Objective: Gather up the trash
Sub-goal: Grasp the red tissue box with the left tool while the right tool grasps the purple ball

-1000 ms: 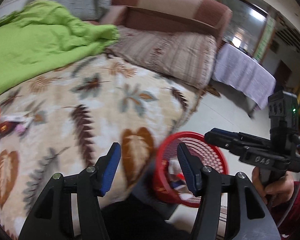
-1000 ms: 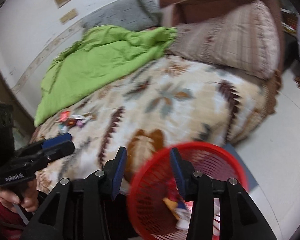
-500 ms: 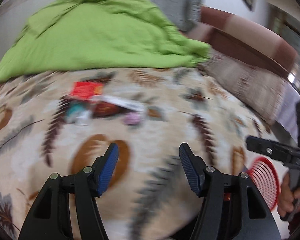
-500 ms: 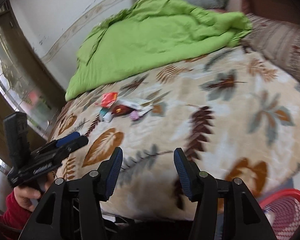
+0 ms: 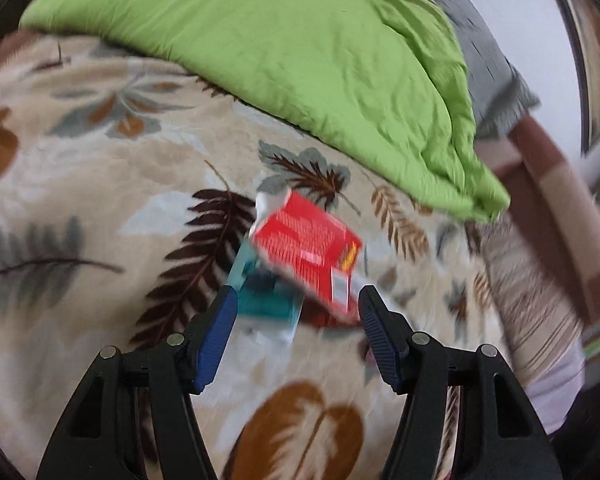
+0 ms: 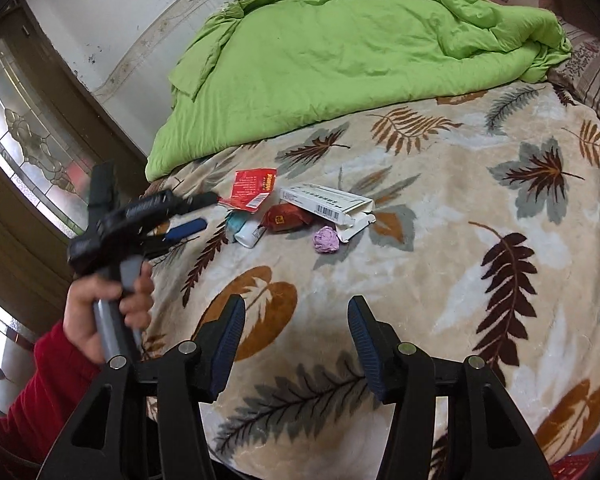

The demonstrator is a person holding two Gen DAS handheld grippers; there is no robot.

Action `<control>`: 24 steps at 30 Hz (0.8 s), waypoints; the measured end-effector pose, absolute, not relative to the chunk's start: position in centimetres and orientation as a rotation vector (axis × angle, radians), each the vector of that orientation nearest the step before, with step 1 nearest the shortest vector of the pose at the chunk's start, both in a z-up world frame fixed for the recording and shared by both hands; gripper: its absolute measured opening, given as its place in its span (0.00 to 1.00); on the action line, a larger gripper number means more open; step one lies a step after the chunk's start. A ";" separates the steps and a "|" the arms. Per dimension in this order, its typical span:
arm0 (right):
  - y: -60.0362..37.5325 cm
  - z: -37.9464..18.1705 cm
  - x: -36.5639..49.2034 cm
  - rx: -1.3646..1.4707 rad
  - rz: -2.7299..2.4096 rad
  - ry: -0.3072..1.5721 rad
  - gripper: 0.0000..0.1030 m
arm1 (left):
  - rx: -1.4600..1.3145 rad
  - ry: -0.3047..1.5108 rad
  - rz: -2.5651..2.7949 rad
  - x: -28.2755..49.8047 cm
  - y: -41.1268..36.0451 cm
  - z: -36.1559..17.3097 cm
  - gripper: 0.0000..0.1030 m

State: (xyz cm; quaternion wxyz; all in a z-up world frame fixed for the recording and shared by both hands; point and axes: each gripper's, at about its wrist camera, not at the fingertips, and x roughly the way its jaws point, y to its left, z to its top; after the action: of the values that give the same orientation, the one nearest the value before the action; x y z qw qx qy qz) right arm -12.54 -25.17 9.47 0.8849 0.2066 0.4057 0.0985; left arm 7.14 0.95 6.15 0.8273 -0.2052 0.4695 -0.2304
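A small pile of trash lies on the leaf-patterned bedspread (image 6: pixel 440 264): a red wrapper (image 6: pixel 252 188), a white carton (image 6: pixel 326 200), a dark red wrapper (image 6: pixel 286 218), a crumpled purple ball (image 6: pixel 326 240) and a teal-and-white tube (image 6: pixel 246 232). My left gripper (image 6: pixel 208 210), held by a hand in a red sleeve, points at the pile's left edge. In the left wrist view it (image 5: pixel 296 304) stands open just short of the blurred red wrapper (image 5: pixel 308 248) and the teal tube (image 5: pixel 260 292), touching neither. My right gripper (image 6: pixel 296 312) is open and empty, well short of the pile.
A crumpled green blanket (image 6: pixel 340 52) covers the far half of the bed, just behind the trash. A wall and a glass-panelled door (image 6: pixel 24 140) stand to the left. A striped pillow (image 6: pixel 592 68) lies at the far right. The red basket's rim (image 6: pixel 576 468) shows bottom right.
Both grippers swung away from the red basket and across the bed to the trash pile. The left one closed in on the red wrapper and rolled. The basket slid to the frame edge.
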 end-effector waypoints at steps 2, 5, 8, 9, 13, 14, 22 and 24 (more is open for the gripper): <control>-25.3 9.2 -12.3 0.422 0.199 0.845 0.56 | -0.490 1.009 -0.483 8.7 0.4 5.3 0.60; -25.8 9.0 -11.8 0.407 0.194 0.848 0.56 | -0.536 1.035 -0.468 10.5 -0.5 4.1 0.46; -26.3 9.0 -11.0 0.394 0.199 0.848 0.56 | -0.521 1.052 -0.476 11.2 -1.6 3.7 0.08; -26.3 9.0 -10.6 0.384 0.198 0.850 0.56 | -0.515 1.054 -0.482 11.3 -1.9 3.8 0.07; -26.1 8.5 -8.7 0.382 0.208 0.864 0.56 | -0.483 1.003 -0.537 10.0 -2.4 5.2 0.04; -25.9 8.2 -8.1 0.383 0.211 0.873 0.56 | -0.484 1.002 -0.552 9.6 -2.3 5.6 0.04; -24.1 4.7 -3.3 0.393 0.185 0.924 0.56 | -0.424 0.889 -0.617 4.4 -0.5 10.0 0.04; -23.9 3.8 -2.3 0.410 0.182 0.938 0.56 | -0.394 0.858 -0.604 3.2 0.3 10.7 0.04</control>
State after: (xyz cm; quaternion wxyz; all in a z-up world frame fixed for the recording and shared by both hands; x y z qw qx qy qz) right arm -2.27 -23.87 3.85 0.8678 0.1960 0.4482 0.0872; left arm 3.18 0.28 10.74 0.8471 -0.1871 0.4067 -0.2864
